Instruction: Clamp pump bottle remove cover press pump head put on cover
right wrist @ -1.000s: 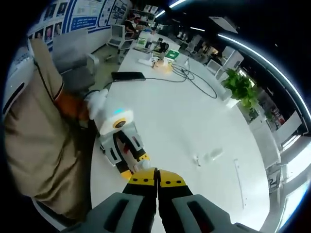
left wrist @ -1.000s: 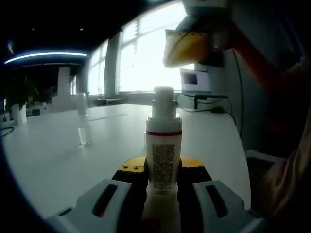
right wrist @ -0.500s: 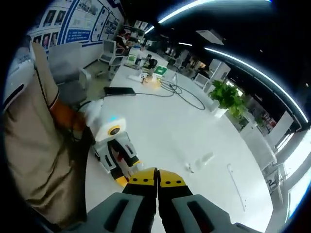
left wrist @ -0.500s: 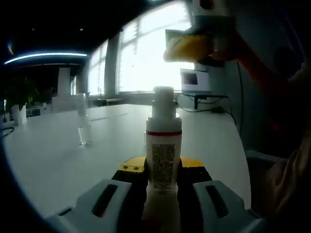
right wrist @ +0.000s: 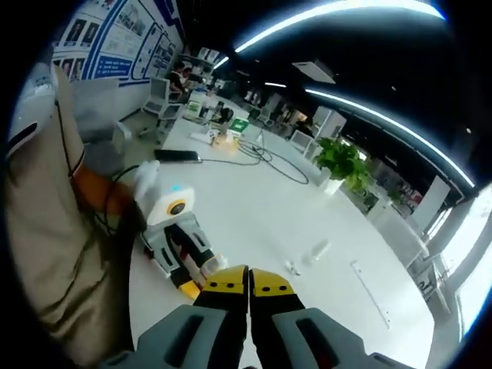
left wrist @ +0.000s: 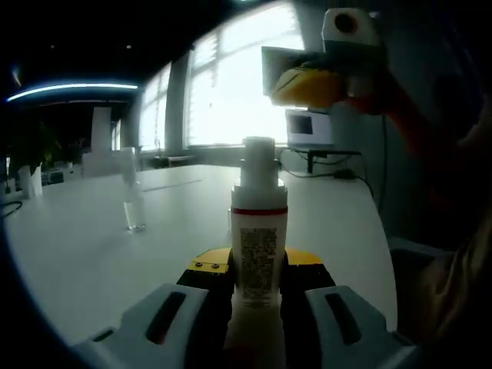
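Office space with tall bright windows point(left wrist: 231, 84) is seen behind a long white table point(left wrist: 84, 238), on which the work is being done. Farther along the table top, well apart from the work, a black cable point(right wrist: 269, 157) is trailed. A green plant point(right wrist: 342, 163) is stood beyond the far edge.

The pump bottle point(left wrist: 259, 231) is held upright between the jaws of the left gripper point(left wrist: 257, 280), which are clenched on its lower body. Its cover is already off, and the bare pump head point(left wrist: 259, 157) is exposed at the top. A clear cover point(left wrist: 132, 192) is stood on the table to the side, well apart from the bottle; in the right gripper view a small clear piece point(right wrist: 317, 250) is made out lying on the table, though its identity cannot be settled at that size.

The right gripper point(right wrist: 248, 284) is held high above the bottle with its jaws pressed together on nothing. It is judged that the pump head is to be pressed next.

The bottle is judged light, stiff plastic and somewhat slippery; a hold low on the body is thought best, while the pump head is pushed straight down so that it is not tipped
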